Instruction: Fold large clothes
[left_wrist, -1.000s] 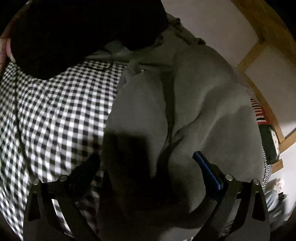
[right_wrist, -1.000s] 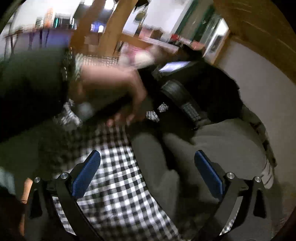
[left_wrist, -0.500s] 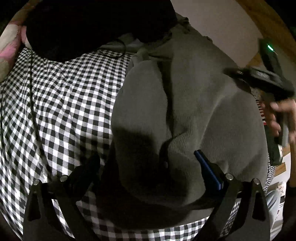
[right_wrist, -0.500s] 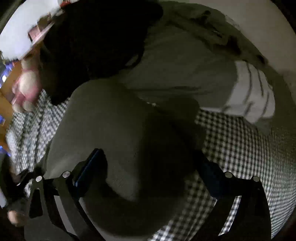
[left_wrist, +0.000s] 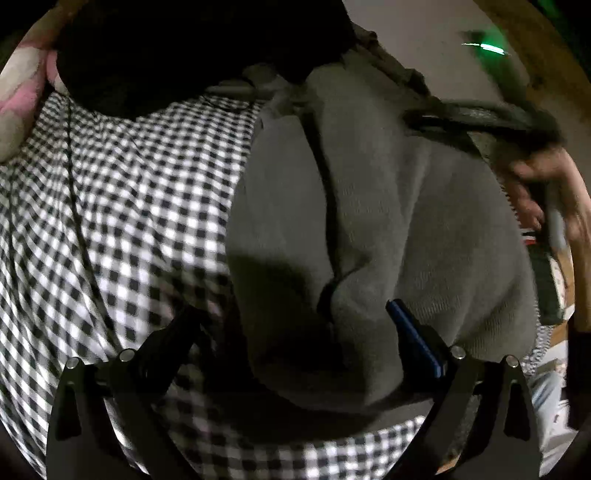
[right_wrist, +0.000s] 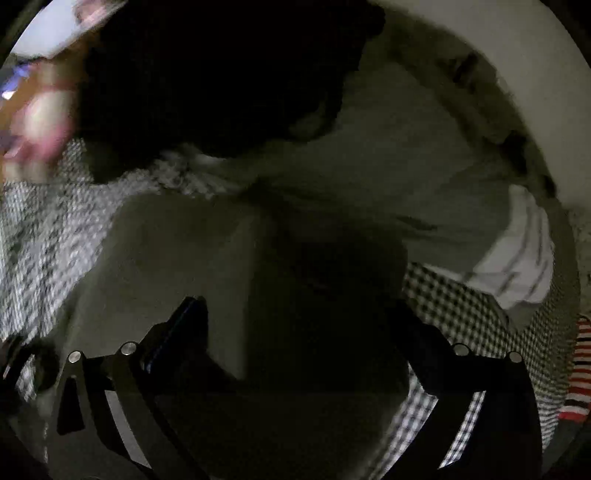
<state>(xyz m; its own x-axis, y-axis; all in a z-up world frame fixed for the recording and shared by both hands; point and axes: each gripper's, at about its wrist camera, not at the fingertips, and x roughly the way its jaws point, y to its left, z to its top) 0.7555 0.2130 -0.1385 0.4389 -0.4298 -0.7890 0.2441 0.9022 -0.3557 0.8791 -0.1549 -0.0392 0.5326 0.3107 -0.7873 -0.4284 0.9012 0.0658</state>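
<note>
Since half a second ago our right gripper (right_wrist: 295, 321) has dropped closer over the grey garment, and in the left wrist view the hand (left_wrist: 535, 192) carrying it has slid further in at 3 o'clock, its green indicator light (left_wrist: 487, 47) now a smear at 1 o'clock.

Our left gripper (left_wrist: 291, 325) hangs with jaws spread wide and nothing between them; its fingers straddle the near hem of the grey sweatshirt (left_wrist: 369, 221), one finger over the checked cloth, the other over the knit. The right gripper's jaws also stand apart, empty, poised above the same garment at its far side.

Outward from the claws, the sweatshirt lies as a rounded bundle on the black-and-white gingham bedsheet (left_wrist: 129, 221), a deep crease running from 12 down toward 6 o'clock where one part is laid over the other. Past it at 11 o'clock sits a black garment (left_wrist: 184, 48), and a thin dark cable (left_wrist: 74, 206) trails across the sheet at 9 o'clock. In the right view a white striped piece (right_wrist: 524, 251) lies at 3 o'clock.

We judge that a first lengthwise fold is in. The edges still need gripping for a crosswise fold, then smoothing; the other clothes look untouched.
</note>
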